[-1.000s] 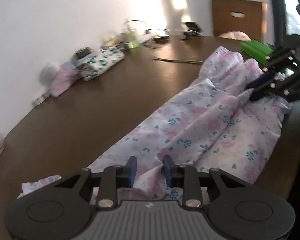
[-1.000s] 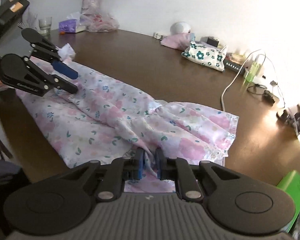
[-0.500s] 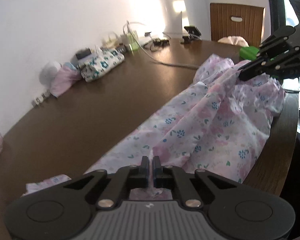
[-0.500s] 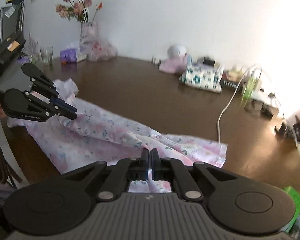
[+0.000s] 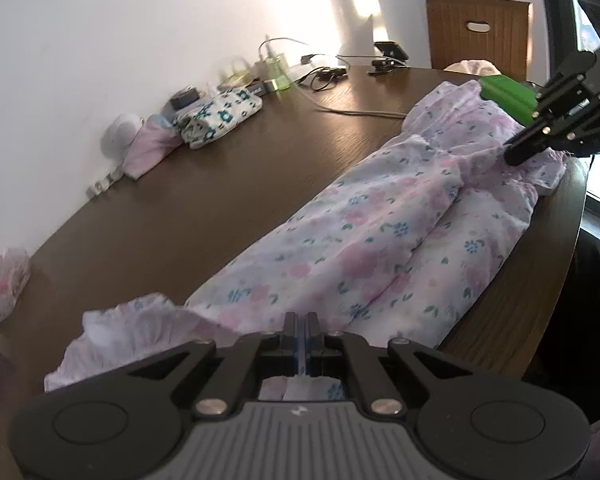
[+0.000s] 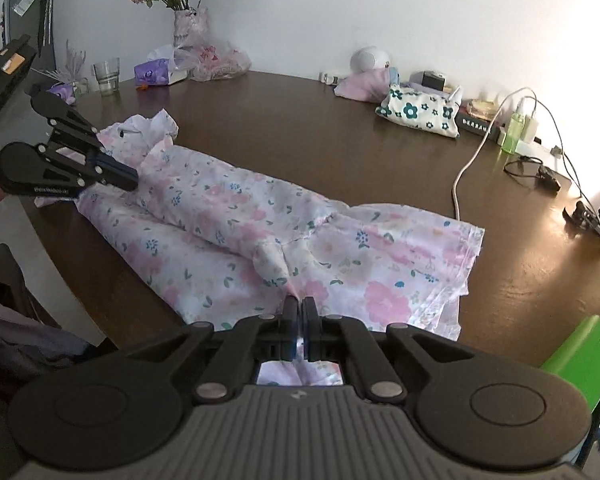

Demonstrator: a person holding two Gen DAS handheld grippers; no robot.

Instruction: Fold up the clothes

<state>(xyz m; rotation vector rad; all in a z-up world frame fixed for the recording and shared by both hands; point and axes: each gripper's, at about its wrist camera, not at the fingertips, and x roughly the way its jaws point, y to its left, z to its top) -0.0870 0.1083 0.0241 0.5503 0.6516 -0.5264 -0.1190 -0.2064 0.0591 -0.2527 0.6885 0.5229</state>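
**Both grippers pinching the garment, fold half laid**

While the floral garment [image 6: 260,236] lies lengthwise along the near edge of the dark wooden table [image 6: 300,120], one long side is already doubled over onto the rest. Left gripper [image 5: 300,326] has its jaws pressed together on cloth at one end; right gripper [image 6: 299,312] likewise pinches a peaked tuck of fabric at the other end. Step in hand looks like the lengthwise fold. Next move probably calls for both ends carried across together, keeping the cloth taut so the edge lands straight, then letting go.

Around it: flowered pouch [image 6: 418,114], white cable [image 6: 472,160], green box [image 6: 584,356], vase of flowers [image 6: 188,24], glass [image 6: 107,76], chair [image 5: 478,32]. Writing: a book spine by the pouch and lettering on the left gripper's side, both too small to read.
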